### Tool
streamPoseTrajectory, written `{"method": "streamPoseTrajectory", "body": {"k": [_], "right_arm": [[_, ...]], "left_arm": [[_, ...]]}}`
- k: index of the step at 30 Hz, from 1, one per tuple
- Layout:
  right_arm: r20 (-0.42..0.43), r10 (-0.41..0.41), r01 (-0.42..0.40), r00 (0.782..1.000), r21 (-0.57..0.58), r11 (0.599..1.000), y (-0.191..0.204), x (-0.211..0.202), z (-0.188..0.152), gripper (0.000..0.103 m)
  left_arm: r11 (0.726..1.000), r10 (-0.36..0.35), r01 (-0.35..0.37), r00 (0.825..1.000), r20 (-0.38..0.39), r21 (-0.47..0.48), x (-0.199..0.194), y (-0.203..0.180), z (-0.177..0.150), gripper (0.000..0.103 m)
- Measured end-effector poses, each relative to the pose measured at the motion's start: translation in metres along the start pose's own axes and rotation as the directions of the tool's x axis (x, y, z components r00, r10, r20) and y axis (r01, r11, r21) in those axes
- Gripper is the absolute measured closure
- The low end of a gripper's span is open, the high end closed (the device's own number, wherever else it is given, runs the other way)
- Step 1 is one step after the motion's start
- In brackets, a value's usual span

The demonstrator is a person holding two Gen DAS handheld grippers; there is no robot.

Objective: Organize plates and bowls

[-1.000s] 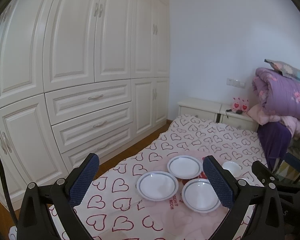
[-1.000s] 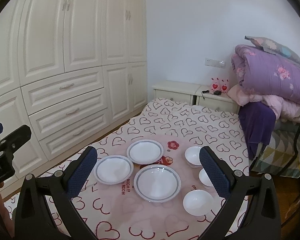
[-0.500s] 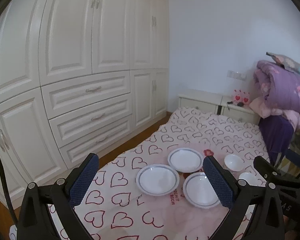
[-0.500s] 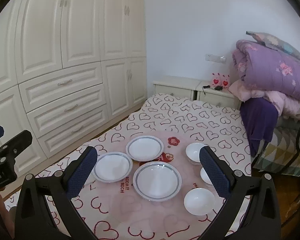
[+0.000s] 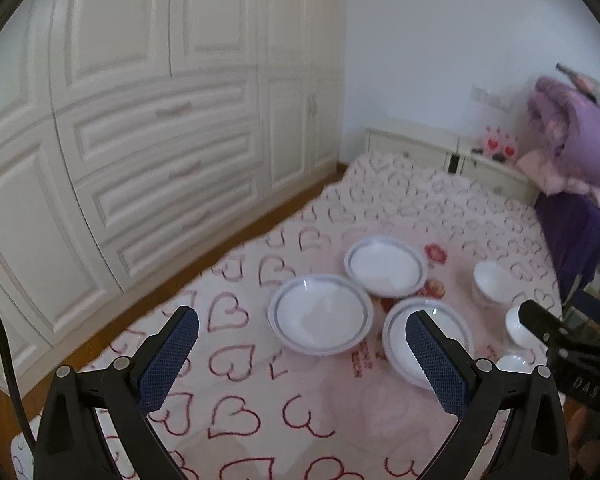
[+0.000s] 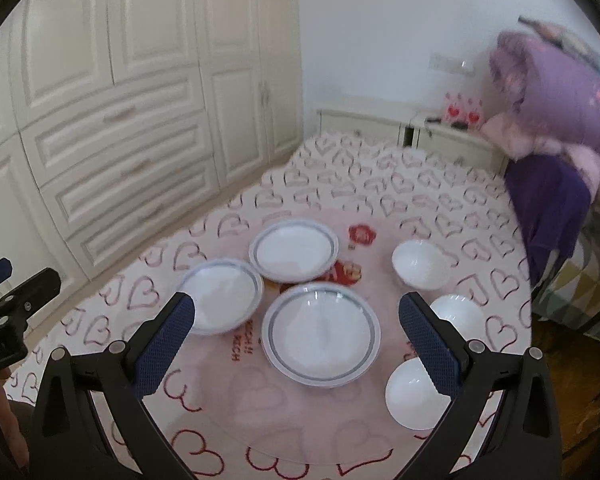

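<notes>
Three white plates with blue rims lie on a heart-patterned cloth: a left plate (image 6: 222,296) (image 5: 321,319), a far plate (image 6: 294,249) (image 5: 385,266) and a near plate (image 6: 321,334) (image 5: 408,340). Three white bowls stand to their right: a far bowl (image 6: 421,264) (image 5: 493,281), a middle bowl (image 6: 462,312) (image 5: 518,325) and a near bowl (image 6: 412,398). My left gripper (image 5: 302,344) is open and empty, above the cloth short of the plates. My right gripper (image 6: 296,330) is open and empty, above the near plate.
White wardrobe doors and drawers (image 5: 160,128) line the left side. Two bedside cabinets (image 6: 396,132) stand at the far wall. Folded purple and pink quilts (image 6: 560,100) are piled at the right. A wooden floor strip (image 5: 220,248) runs beside the cloth.
Both grippers have tilted downward and moved closer to the dishes, which now look larger and sit higher in each view. Both stay open. No dish has moved.
</notes>
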State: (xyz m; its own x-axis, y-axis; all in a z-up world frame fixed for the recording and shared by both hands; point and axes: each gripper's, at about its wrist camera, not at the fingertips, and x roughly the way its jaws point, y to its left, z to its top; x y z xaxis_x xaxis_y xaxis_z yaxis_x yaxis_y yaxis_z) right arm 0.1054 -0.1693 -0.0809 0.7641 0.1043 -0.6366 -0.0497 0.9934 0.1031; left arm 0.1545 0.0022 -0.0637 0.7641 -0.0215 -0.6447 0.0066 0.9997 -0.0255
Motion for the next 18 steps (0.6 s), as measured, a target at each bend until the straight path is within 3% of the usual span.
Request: {"method": "streamPoseTrajectory", "body": {"k": [4, 8, 15, 18], "right_arm": [[-0.102, 0.015, -0.014, 0.995, 0.003, 1.000, -0.018, 0.045, -0.006, 0.000], [-0.192, 0.024, -0.027, 0.981, -0.012, 1.000, -0.040, 0.089, -0.011, 0.000], [-0.300, 0.054, -0.062, 0.952, -0.018, 0.998, -0.080, 0.144, -0.017, 0.000], [-0.338, 0.117, -0.127, 0.934, -0.006, 0.992, -0.093, 0.166, -0.017, 0.000]], "left_arm": [[0.999, -0.031, 0.030, 0.994, -0.104, -0.012, 0.053, -0.001, 0.015, 0.001], [0.996, -0.086, 0.079, 0.976, -0.202, -0.044, 0.108, -0.001, 0.030, 0.001], [0.992, -0.123, 0.116, 0.955, -0.269, -0.043, 0.185, -0.011, 0.056, 0.001], [0.991, -0.135, 0.128, 0.950, -0.283, -0.042, 0.210, -0.017, 0.063, 0.001]]}}
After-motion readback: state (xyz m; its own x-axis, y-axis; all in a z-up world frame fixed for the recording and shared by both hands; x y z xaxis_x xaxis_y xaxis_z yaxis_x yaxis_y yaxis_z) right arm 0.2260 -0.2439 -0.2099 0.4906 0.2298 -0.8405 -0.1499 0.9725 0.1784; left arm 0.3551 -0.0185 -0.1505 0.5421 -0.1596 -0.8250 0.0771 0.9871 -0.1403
